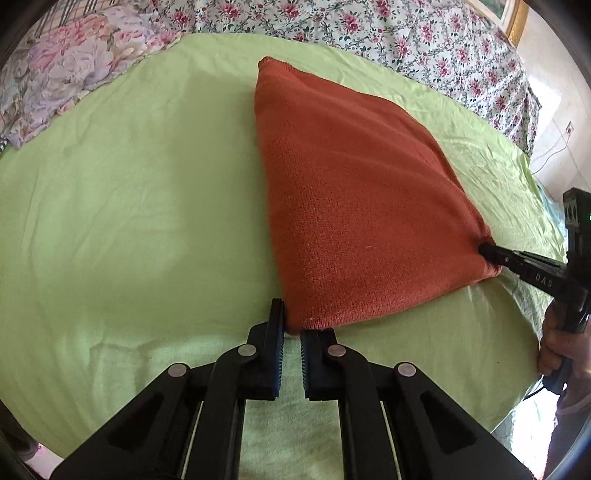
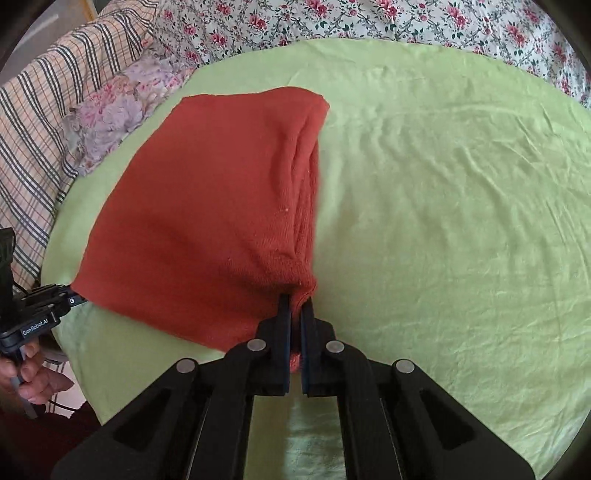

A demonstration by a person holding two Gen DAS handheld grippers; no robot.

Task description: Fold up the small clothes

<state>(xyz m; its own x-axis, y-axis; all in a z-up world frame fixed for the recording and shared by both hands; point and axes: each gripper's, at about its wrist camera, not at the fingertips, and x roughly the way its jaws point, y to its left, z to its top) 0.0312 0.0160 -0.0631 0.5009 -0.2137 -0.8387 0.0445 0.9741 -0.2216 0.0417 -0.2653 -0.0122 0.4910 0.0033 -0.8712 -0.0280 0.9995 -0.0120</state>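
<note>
Rust-red knit cloth (image 1: 354,206) lies folded flat on a light green sheet (image 1: 129,221) that covers the bed. It looks like a small knitted piece of clothing, folded into a rough square. In the left wrist view it sits a bit right of the middle and reaches from the near edge toward the far side.

The left gripper (image 1: 291,332) is at the near left corner of the red cloth. Its two black fingers have a small gap between them, and the corner of the cloth sits right at that gap. The left finger touches the side of the cloth. The pictures do not show if the fingers are pinching the cloth or only resting by it.

The right gripper (image 2: 295,306) holds the near right corner of the red cloth. Its jaws are closed tight on the knit, and the cloth bunches up into little wrinkles just past the tips. From the left wrist view the right gripper comes in from the right side, with a hand (image 1: 565,350) around its handle.

In the right wrist view the red cloth spreads to the left, and its right edge shows a few stacked layers.

Far behind the green sheet is a white bedspread with pink flowers (image 2: 332,22). On the far left are a pale flowered pillow (image 2: 114,110) and a checked cloth (image 2: 44,103).
</note>
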